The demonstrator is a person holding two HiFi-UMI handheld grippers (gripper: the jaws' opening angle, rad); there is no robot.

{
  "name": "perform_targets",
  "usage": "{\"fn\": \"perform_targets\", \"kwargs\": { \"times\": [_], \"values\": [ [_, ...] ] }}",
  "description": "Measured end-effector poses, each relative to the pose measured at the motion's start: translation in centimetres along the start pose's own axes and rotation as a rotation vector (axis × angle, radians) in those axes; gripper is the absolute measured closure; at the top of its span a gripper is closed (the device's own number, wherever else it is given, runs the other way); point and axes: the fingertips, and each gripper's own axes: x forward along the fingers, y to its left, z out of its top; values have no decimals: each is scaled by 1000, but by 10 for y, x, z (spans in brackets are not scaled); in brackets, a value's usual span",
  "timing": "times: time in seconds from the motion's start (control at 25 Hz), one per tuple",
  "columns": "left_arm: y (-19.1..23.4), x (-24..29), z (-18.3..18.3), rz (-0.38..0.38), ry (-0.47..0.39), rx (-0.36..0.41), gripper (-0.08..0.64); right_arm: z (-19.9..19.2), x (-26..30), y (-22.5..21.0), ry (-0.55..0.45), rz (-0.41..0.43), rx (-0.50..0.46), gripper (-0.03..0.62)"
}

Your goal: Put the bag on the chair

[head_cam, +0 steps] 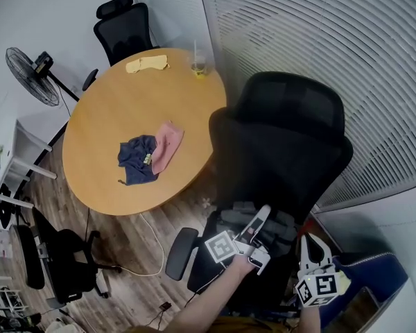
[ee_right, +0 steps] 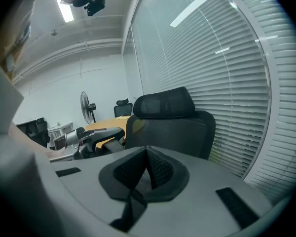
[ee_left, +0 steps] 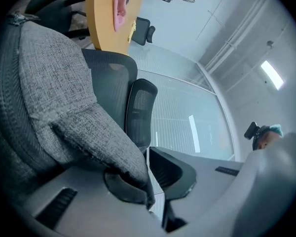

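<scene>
left gripper (ee_left: 144, 157): jaws closed to a narrow gap on a fold of the grey woven bag (ee_left: 54, 93). the cloth covers the left pad and meets the tip of the right pad, and a thin bright slit shows lower down between the fold and that pad. right gripper (ee_right: 147, 157): jaws together, pads touching, nothing between them, held clear of the bag.

left gripper view: the bag fills the near left. beyond it stand the mesh back and headrest of the black chair (ee_left: 138, 107), with the table edge (ee_left: 101, 19) at the top of the picture.

right gripper view: the chair's back and headrest rise just beyond the closed jaws. the grey body of the left gripper is at the left, slatted blinds (ee_right: 227, 83) are at the right, and a standing fan (ee_right: 85, 105) is far off. the bag is not seen here.

head view only: the bag lies on the chair's seat, in front of the backrest, with the left gripper's jaws on its top. the right gripper is near, to the right of the seat and apart from the bag. to the left stands the round wooden table, carrying a blue cloth (head_cam: 137, 159) touching a pink cloth (head_cam: 168, 144). a yellow cloth (head_cam: 147, 64) and a cup (head_cam: 199, 66) sit at its far edge. a second black chair (head_cam: 125, 30) stands beyond the table.
</scene>
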Motion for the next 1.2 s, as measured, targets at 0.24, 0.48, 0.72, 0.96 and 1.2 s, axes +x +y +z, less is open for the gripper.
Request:
{"fn": "perform_targets", "kwargs": {
  "times": [0.24,0.48,0.72,0.96,1.2],
  "values": [
    [3,2,-1,-11,24,4,534,0,2,6,13,-3,0,580],
    [1,-2,-2,-14,21,-20,526,1,-1,15,17,0,-7,580],
    [-2,-8,-5,-12,43,-24,480,1,-6,21,5,-2,-4,580],
    [-2,-27,-8,32,57,-1,442,7,-21,29,-9,-16,-6,580],
    [-6,-49,-18,76,88,33,436,11,-37,39,-34,-31,-1,580]
  ]
}}
